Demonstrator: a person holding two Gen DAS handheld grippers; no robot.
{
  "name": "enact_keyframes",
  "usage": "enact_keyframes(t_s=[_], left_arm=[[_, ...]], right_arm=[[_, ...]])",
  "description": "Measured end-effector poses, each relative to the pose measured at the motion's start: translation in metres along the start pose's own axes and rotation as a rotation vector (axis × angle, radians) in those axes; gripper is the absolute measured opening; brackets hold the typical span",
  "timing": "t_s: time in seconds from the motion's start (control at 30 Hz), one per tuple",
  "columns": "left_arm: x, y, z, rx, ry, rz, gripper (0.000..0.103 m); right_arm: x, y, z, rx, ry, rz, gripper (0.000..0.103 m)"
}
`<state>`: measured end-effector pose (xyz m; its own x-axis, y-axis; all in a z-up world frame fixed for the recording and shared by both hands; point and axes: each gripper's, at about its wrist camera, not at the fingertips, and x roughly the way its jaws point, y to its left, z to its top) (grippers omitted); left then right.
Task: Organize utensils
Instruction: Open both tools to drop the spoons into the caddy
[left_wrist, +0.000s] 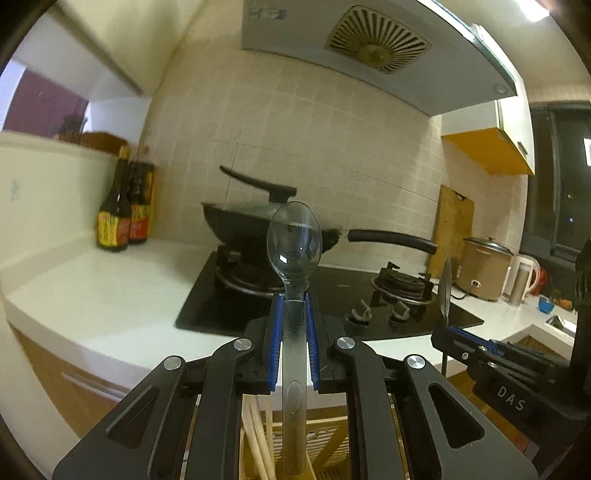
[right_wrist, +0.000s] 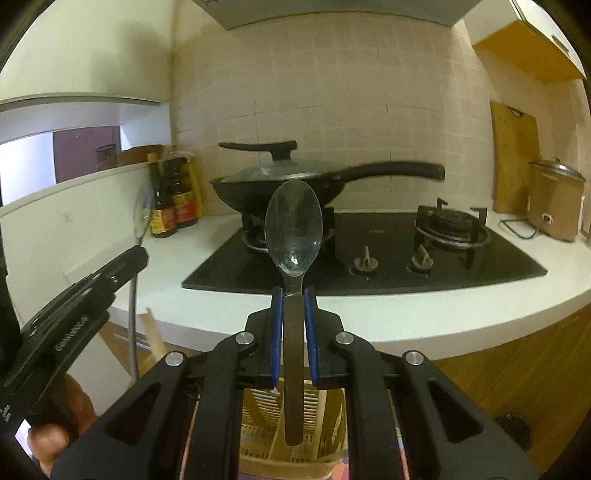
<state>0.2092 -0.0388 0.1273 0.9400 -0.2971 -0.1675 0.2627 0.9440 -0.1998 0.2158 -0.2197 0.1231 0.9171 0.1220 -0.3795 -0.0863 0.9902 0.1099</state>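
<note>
1. We hold the left gripper (left_wrist: 294, 299) with its blue-padded jaws pinching the handle of a clear plastic spoon (left_wrist: 294, 242), bowl up at twelve o'clock.
2. We hold the right gripper (right_wrist: 293, 291) clamped on the handle of a silver metal spoon (right_wrist: 294, 229), bowl likewise at twelve o'clock.
3. Below both grippers, at six o'clock, sits a beige slatted plastic utensil basket (right_wrist: 295, 435) with pale wooden chopsticks (left_wrist: 258, 435) in it.
4. Beyond the spoons, a black lidded wok (right_wrist: 277, 184) rests on the black glass gas hob (right_wrist: 369, 258), set in the white countertop (left_wrist: 110, 291).
5. Dark sauce bottles (left_wrist: 123, 206) stand at nine o'clock.
</note>
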Motion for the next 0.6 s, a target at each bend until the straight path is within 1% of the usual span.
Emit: enact_keyframes(t_s=[0.13, 0.2, 0.27, 0.3, 0.33, 0.37, 0.43, 0.47, 0.5, 0.53, 0.6], left_arm=[[0.006, 0.004, -0.016, 0.013, 0.031, -0.012, 0.011], [0.007, 0.006, -0.022, 0.010, 0.060, -0.039, 0.011], [0.004, 0.011, -0.024, -0.002, 0.073, -0.055, 0.011], [0.003, 0.013, -0.024, -0.011, 0.084, -0.068, 0.012], [0.000, 0.014, -0.024, -0.020, 0.093, -0.079, 0.015], [-0.004, 0.016, -0.024, -0.026, 0.100, -0.086, 0.018], [-0.013, 0.017, -0.024, -0.020, 0.108, -0.080, 0.027], [-0.019, 0.018, -0.024, -0.018, 0.114, -0.081, 0.029], [-0.026, 0.019, -0.024, -0.018, 0.121, -0.084, 0.035], [-0.035, 0.020, -0.024, -0.018, 0.134, -0.092, 0.042], [-0.048, 0.019, -0.025, -0.011, 0.156, -0.101, 0.047]], right_arm=[[0.007, -0.010, -0.014, 0.022, 0.006, 0.002, 0.009], [0.003, -0.011, -0.019, 0.014, 0.008, 0.021, 0.010], [-0.003, -0.013, -0.022, 0.011, 0.014, 0.035, 0.014], [-0.006, -0.015, -0.022, 0.014, 0.026, 0.046, 0.021], [-0.010, -0.017, -0.023, 0.019, 0.036, 0.056, 0.024], [-0.014, -0.018, -0.025, 0.019, 0.041, 0.057, 0.024], [-0.024, -0.019, -0.029, 0.014, 0.061, 0.066, 0.024], [-0.029, -0.020, -0.031, 0.017, 0.067, 0.073, 0.024], [-0.035, -0.020, -0.034, 0.020, 0.076, 0.083, 0.024], [-0.042, -0.020, -0.037, 0.021, 0.093, 0.097, 0.024], [-0.057, -0.016, -0.046, 0.002, 0.138, 0.089, 0.024]])
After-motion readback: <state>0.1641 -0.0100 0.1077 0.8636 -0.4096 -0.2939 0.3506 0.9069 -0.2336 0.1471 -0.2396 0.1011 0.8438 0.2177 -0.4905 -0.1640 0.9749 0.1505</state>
